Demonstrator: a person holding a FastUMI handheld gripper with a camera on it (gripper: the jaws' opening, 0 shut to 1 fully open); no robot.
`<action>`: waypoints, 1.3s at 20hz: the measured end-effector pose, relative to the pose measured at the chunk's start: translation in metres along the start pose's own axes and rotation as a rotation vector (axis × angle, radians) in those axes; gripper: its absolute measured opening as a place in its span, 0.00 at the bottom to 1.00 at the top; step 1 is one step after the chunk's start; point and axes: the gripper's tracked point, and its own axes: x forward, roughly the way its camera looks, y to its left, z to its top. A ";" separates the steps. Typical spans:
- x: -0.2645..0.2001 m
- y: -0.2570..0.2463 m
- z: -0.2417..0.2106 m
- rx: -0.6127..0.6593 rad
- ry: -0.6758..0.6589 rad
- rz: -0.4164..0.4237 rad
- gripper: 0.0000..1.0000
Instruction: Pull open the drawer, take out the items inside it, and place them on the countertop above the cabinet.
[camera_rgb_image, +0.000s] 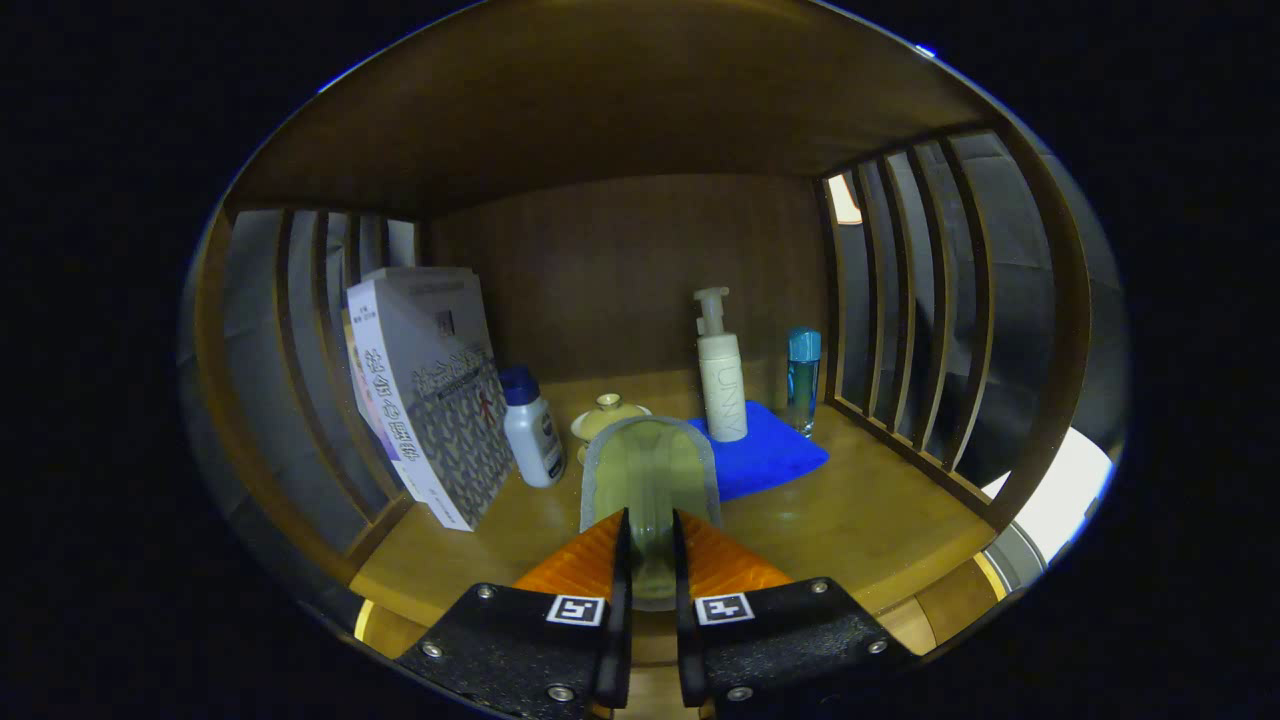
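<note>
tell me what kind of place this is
Probably a wooden shelf nook at home: slatted sides, a book, a pump bottle. The fingers grip a clear container.

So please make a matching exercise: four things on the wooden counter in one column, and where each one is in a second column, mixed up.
Things:
1. book
2. pump bottle
3. clear pouch
4. small blue-capped bottle

Places:
A. between the fingers of the hand-held gripper
B. leaning against the slatted side, beside a white bottle
C. standing on the blue cloth
D. just beyond the blue cloth, near the other slatted side

Pairs: 1-B, 2-C, 3-A, 4-D
</note>
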 end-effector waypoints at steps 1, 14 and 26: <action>0.004 -0.002 -0.006 -0.008 0.021 -0.006 0.19; -0.016 0.004 0.021 0.036 -0.176 0.070 0.58; -0.222 0.017 -0.007 -0.020 -0.407 0.138 0.95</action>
